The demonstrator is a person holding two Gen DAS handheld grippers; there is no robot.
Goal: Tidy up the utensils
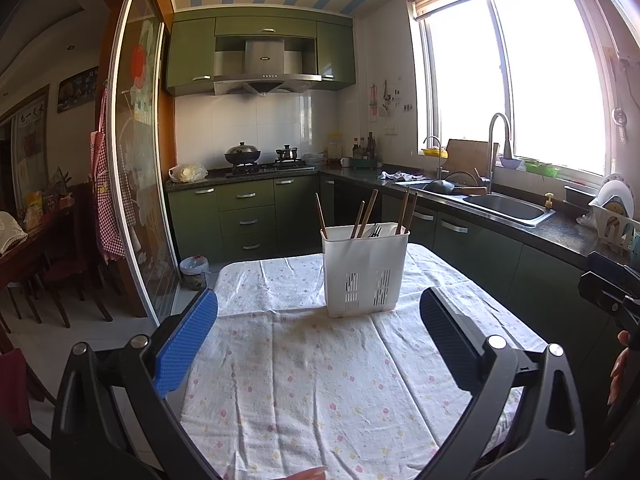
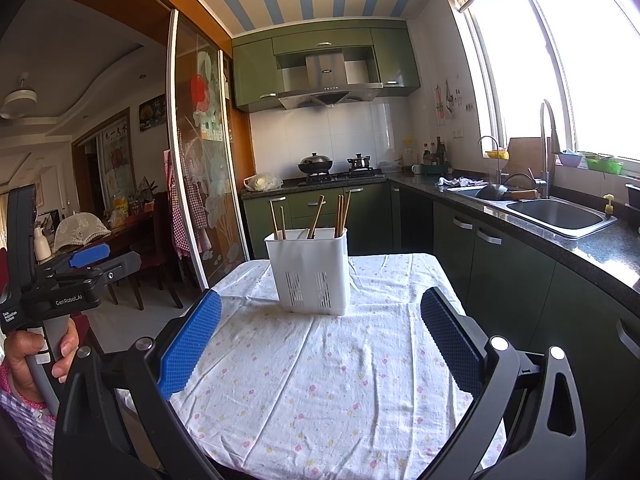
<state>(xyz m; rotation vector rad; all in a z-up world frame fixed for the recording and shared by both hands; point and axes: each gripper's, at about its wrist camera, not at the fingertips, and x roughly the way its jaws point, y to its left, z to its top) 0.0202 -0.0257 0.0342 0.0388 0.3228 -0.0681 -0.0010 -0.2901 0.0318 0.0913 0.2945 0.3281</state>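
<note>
Both the left gripper (image 1: pixel 318 332) and right gripper (image 2: pixel 320 332) are spread wide, nothing in them. The white slotted plastic utensil caddy (image 1: pixel 365 270) sits at 12 o'clock on the floral-cloth table (image 1: pixel 320 392), wooden chopsticks (image 1: pixel 367 213) standing inside.

White plastic utensil holder (image 1: pixel 363 270) stands upright on the desk (image 1: pixel 304 380), toward its far end, on a white cloth with small flower print. Rectangular box, open top, two groups of vertical drain slots low on the near wall. Several brown wooden chopsticks (image 1: pixel 367 213) stand inside, leaning at different angles, tips sticking out above the rim. A dark fork (image 1: pixel 375 232) head shows just over the rim. Right wrist view: same holder (image 2: pixel 308 272), chopsticks (image 2: pixel 317 216) spread left to right.
</note>
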